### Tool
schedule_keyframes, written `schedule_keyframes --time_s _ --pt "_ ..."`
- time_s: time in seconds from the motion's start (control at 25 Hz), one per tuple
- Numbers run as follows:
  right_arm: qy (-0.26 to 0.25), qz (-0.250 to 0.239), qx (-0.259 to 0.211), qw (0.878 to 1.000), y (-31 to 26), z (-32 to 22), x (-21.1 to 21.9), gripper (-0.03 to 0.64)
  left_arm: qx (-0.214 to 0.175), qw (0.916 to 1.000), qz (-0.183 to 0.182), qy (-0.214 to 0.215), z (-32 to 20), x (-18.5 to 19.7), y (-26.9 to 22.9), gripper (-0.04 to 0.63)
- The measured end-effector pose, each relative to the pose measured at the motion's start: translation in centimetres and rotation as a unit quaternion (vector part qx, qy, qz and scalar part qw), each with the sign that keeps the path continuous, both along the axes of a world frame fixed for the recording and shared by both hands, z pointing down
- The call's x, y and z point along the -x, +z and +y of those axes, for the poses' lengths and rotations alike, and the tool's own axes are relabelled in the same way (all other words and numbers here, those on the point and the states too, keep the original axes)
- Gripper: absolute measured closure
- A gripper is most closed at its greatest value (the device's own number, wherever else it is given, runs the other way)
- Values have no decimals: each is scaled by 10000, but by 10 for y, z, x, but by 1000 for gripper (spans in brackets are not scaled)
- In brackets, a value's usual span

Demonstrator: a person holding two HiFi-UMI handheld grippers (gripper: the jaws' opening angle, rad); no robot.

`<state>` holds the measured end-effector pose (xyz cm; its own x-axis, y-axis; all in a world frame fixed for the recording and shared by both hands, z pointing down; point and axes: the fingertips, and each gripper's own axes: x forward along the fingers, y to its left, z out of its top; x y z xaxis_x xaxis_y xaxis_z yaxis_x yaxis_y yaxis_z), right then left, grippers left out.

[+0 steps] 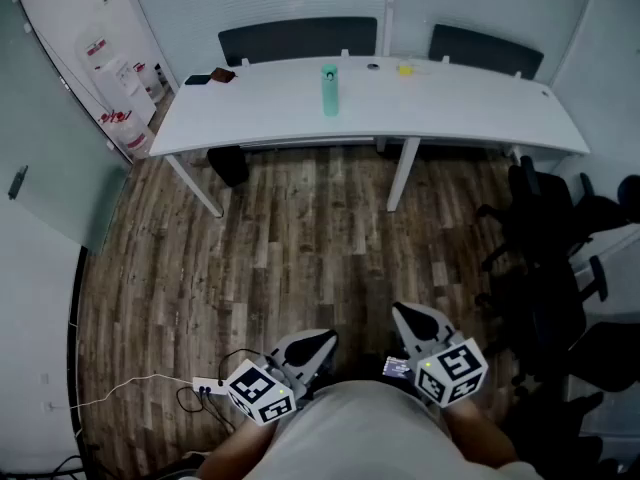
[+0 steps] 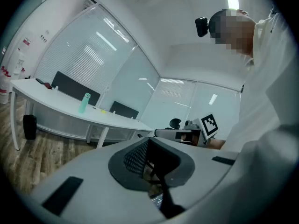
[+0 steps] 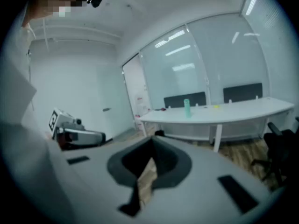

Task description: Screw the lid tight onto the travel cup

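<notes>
Head view: travel cup [image 1: 330, 90] stands upright on table [image 1: 480, 103].

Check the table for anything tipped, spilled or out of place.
Nothing stands out. The travel cup stands upright on the white table, with no spill visible around it. Finer damage is too small to tell.

holds the left gripper [image 1: 318, 344] at bottom centre-left of the head view, jaws pressed together on nothing, aimed up-frame. holds the right gripper [image 1: 412, 317] just right of it, well apart, jaws likewise together and empty, tipped slightly downward. bears a marker cube [image 1: 260, 393] nearest the torso on the left, another [image 1: 452, 371] on the right.
</notes>
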<state>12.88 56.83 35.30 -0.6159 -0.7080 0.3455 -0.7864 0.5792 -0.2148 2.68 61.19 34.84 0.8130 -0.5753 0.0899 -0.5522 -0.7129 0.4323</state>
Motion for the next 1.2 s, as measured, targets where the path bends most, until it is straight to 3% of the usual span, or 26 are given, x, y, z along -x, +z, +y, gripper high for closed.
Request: schedule_keyframes --time_s 0.84,1.0,1.2 --pt "193 20 82 9998 6 -4 23 592 84 9999 -49 -116 -4 42 5 575" --pt "153 -49 187 9997 11 -8 37 483 110 9998 -121 -131 -8 57 6 574" --pt "245 -68 189 9995 12 -12 54 463 104 9999 -114 -69 -10 75 7 574"
